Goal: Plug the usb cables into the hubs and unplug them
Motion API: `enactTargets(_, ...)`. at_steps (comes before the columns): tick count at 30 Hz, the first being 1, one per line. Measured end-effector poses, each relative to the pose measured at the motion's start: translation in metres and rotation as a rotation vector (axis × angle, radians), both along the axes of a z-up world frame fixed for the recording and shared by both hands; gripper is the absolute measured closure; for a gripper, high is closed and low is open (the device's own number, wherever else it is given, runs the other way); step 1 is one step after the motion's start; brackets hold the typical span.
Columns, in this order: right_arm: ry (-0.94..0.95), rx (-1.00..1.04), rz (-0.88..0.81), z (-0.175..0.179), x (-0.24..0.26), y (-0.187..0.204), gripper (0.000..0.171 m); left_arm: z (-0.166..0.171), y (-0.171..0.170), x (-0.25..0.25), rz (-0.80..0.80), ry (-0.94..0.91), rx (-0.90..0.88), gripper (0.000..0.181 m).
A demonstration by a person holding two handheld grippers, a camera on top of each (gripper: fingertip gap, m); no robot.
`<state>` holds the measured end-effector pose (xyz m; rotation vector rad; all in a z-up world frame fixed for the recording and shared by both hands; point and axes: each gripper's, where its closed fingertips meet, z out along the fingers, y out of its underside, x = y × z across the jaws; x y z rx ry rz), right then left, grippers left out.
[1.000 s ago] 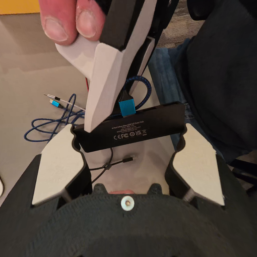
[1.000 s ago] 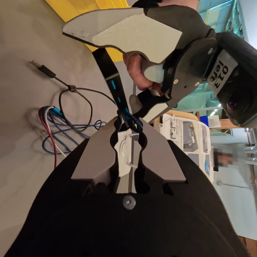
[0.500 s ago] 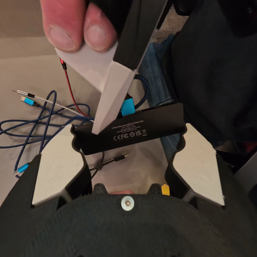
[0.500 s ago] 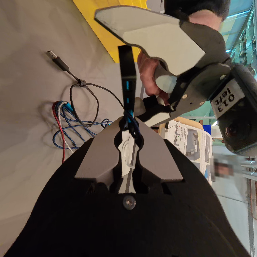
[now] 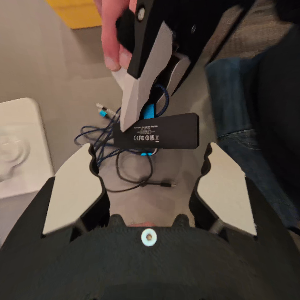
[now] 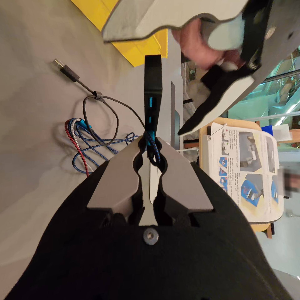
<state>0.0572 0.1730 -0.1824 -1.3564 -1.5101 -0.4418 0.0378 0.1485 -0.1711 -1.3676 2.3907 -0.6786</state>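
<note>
Right wrist view: the right gripper (image 6: 150, 142) is clenched on the blue USB plug (image 6: 151, 138) of a braided blue cable (image 6: 155, 154), seated in the black USB hub (image 6: 153, 90), which hangs off the table (image 6: 32, 81). The left gripper (image 5: 150, 155) is spread wide, apart from the hub (image 5: 162, 131). Judged: the hub is light and rigid; the metal plug shell is the firm grip point, the cable being limp. Loose cables (image 6: 90, 149) lie beyond. Contents of the white tray (image 5: 24, 146) cannot be told.
</note>
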Motion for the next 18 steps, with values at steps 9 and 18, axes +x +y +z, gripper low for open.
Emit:
enactTargets(9,0.112,-0.059,-0.004,0.009,-0.002,-0.002,0.163,-0.002,0.011,0.011,0.023,-0.232,0.515,0.122)
enactTargets(18,0.142,-0.083,-0.020,0.013,-0.003,-0.003,0.163,-0.001,0.021,0.016,0.047,-0.227,0.688,0.160)
